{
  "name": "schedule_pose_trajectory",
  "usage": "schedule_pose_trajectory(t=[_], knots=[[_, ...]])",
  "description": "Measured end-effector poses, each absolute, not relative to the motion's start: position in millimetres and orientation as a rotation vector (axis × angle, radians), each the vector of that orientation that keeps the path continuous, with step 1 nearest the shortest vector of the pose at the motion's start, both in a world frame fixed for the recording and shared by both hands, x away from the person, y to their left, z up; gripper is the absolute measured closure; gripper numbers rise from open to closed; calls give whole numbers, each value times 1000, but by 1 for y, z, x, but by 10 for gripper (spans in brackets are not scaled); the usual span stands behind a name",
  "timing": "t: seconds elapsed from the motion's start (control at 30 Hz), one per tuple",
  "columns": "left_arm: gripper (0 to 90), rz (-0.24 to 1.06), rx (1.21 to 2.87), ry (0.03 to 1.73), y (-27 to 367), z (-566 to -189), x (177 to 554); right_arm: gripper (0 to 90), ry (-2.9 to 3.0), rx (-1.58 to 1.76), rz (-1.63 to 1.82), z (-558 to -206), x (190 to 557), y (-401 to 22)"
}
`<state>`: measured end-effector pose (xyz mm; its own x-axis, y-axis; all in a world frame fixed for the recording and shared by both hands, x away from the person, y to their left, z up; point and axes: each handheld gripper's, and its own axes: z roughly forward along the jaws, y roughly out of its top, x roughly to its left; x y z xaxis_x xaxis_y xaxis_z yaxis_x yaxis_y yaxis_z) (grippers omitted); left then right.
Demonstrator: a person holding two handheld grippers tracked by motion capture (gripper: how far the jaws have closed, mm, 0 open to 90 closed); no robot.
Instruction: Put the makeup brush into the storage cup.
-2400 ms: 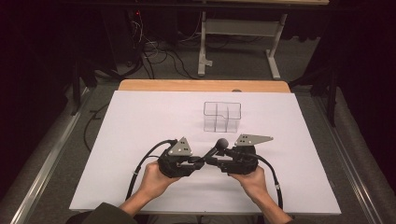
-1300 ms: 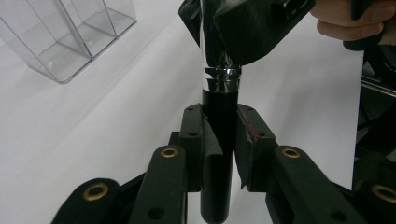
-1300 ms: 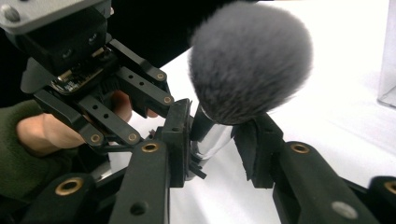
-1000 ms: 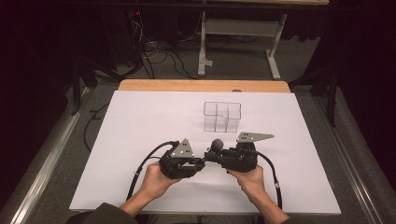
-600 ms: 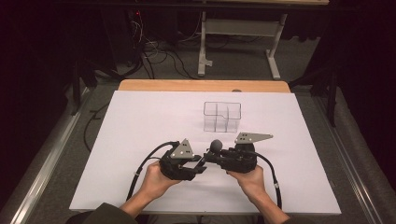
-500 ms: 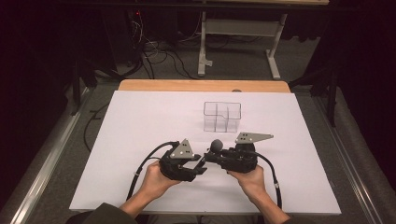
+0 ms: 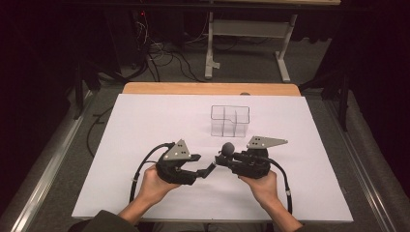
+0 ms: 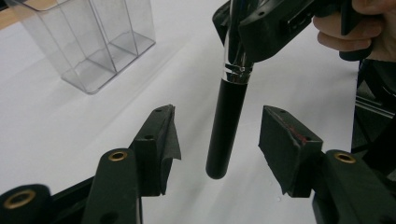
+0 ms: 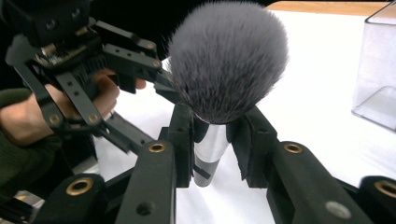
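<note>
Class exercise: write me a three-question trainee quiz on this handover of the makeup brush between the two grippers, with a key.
1. True or false: the left gripper is clamped on the makeup brush.
2. Which part of the brush sits between the right gripper's jaws? A) the bristle head B) the silver ferrule C) the black handle's end
3. What stands on the white table beyond the grippers?

Key
1. False: its jaws have just been opening and stand clear on either side of the black handle.
2. B; the jaws are shut on it.
3. A clear plastic organizer with compartments.
</note>
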<state>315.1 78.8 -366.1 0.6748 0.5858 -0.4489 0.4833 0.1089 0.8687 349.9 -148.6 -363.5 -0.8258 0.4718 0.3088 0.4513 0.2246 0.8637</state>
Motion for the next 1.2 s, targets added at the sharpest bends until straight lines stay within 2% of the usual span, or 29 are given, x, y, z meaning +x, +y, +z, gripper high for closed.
schedule_pose_trajectory(t=[0.53, 1.2], knots=[[438, 165, 1453, 946, 103, -357, 316, 720, 2442, 869, 1654, -360, 347, -148], [438, 187, 1292, 1011, 147, -343, 318, 720, 2432, 854, 1622, -357, 347, -153]])
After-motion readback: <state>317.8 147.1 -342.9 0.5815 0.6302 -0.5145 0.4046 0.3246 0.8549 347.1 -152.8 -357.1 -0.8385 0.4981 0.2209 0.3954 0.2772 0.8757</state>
